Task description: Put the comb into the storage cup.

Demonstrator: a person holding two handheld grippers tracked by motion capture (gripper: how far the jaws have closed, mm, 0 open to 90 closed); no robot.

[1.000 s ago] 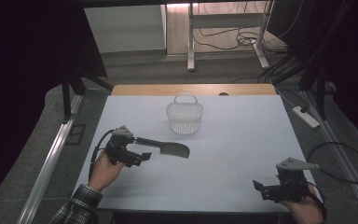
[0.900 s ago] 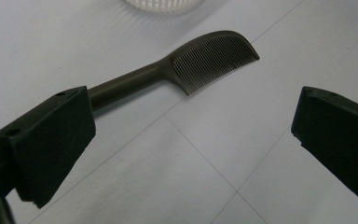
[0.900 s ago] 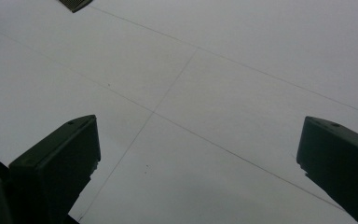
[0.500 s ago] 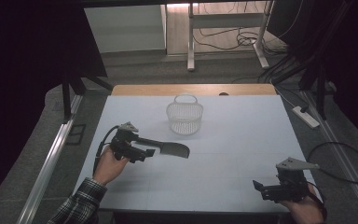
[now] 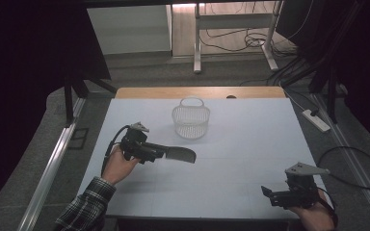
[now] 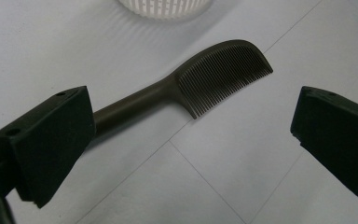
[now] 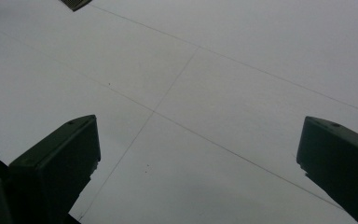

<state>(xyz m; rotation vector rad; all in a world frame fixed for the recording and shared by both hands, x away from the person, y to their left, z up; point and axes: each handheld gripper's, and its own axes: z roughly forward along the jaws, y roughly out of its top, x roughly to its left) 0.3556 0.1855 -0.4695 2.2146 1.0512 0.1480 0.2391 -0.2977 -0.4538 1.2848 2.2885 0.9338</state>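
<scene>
Left gripper (image 6: 191,135) jaws wide apart, holding nothing; comb (image 6: 223,74) handle runs behind the left jaw, so centre it between them, then close.

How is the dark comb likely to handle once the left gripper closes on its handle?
The comb looks like rigid moulded plastic, so probably stiff and light. Its rounded handle may twist between flat jaws. Lying flat on the table, it should slide, not roll.

Lab recording bay, black curtains (image 5: 29,72), floor cables (image 5: 241,41), white table (image 5: 250,139)
</scene>
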